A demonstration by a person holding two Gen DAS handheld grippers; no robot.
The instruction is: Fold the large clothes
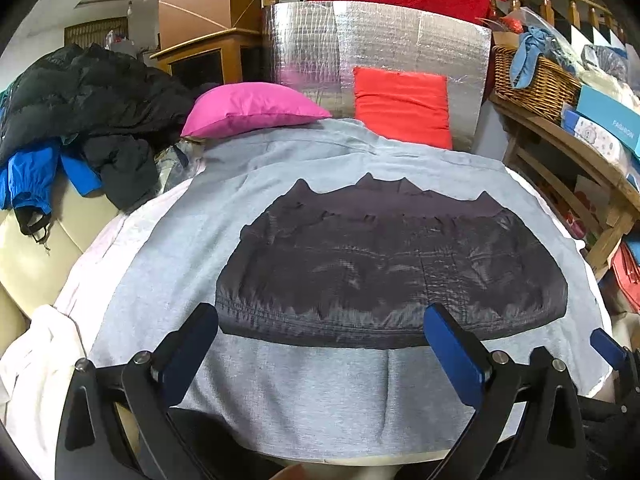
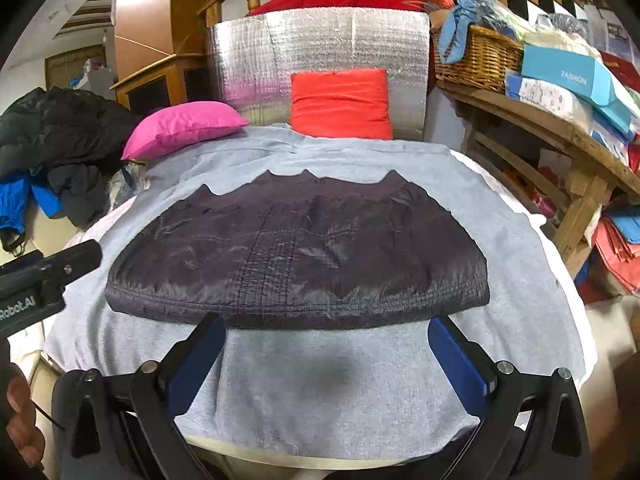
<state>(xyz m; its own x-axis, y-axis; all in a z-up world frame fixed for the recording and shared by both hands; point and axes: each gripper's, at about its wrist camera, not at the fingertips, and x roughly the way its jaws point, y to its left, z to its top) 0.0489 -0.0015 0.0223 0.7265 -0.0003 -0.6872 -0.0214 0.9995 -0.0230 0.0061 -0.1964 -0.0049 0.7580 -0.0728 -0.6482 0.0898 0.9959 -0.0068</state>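
A dark quilted garment (image 1: 392,264) (image 2: 300,256) lies folded flat into a wide, compact shape on a grey cloth (image 1: 304,392) (image 2: 320,392) that covers the table. My left gripper (image 1: 320,312) hovers at the garment's near edge, jaws wide open and nothing between them. My right gripper (image 2: 325,322) stands just as wide open at the same near edge, also holding nothing. One blue finger of the right gripper (image 1: 608,346) shows at the far right of the left wrist view. The left gripper's black body (image 2: 48,276) and a hand (image 2: 20,400) show at the left of the right wrist view.
A pink pillow (image 1: 252,112) and a red cushion (image 1: 402,108) sit at the table's far edge against a silver foil panel (image 1: 360,36). Dark and blue jackets (image 1: 80,92) are piled at the left. A wooden shelf (image 1: 580,152) with a wicker basket (image 1: 532,80) and boxes stands at the right.
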